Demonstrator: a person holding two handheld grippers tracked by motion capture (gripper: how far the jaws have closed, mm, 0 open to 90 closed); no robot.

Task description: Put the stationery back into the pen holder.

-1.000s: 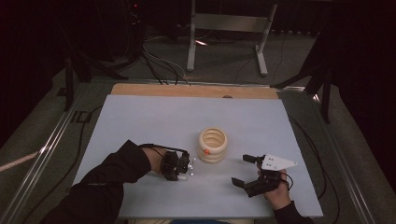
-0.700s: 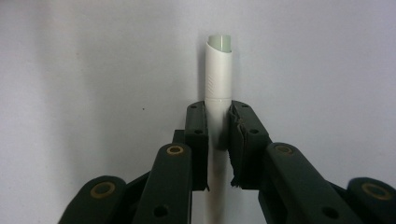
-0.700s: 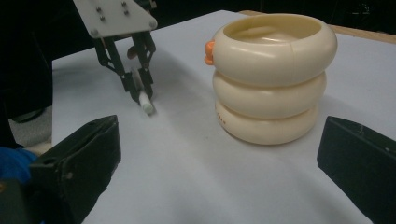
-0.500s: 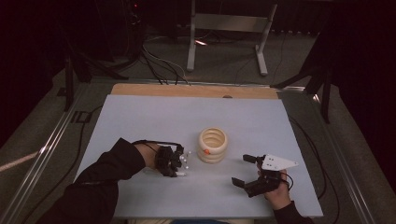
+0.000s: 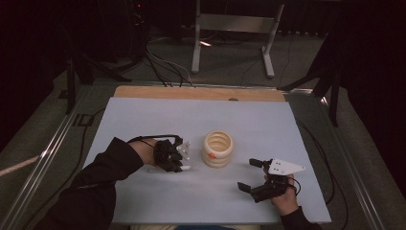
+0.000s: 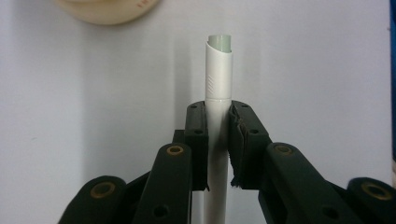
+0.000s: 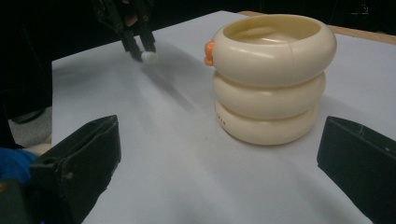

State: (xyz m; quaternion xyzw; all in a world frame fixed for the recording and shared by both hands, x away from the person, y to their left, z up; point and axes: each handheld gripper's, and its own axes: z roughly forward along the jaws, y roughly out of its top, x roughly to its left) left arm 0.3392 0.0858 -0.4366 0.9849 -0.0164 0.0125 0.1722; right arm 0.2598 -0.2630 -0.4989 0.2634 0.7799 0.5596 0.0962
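A slim white plastic pen-like tube [image 6: 218,93], smooth and round with a pale greenish tip, sits clamped between the black jaws of the left hand-held gripper [image 6: 217,135], whose pads press on its barrel from both sides. In the high view this tube [image 5: 185,168] pokes out of the left hand-held gripper [image 5: 178,162] toward the right, just above the pale blue-grey tabletop [image 5: 158,115], near a cream-coloured holder shaped like three stacked glossy rings [image 5: 218,148] with a small orange knob on its side. The left forearm, in a dark sleeve, reaches in from the lower left, the hand wrapped around the gripper body. The right hand-held gripper [image 5: 250,174] rests low at the near right of the tabletop, jaws spread wide with nothing between them, aimed at the ringed holder [image 7: 271,74]; a grey three-cornered plate sits on top of it.
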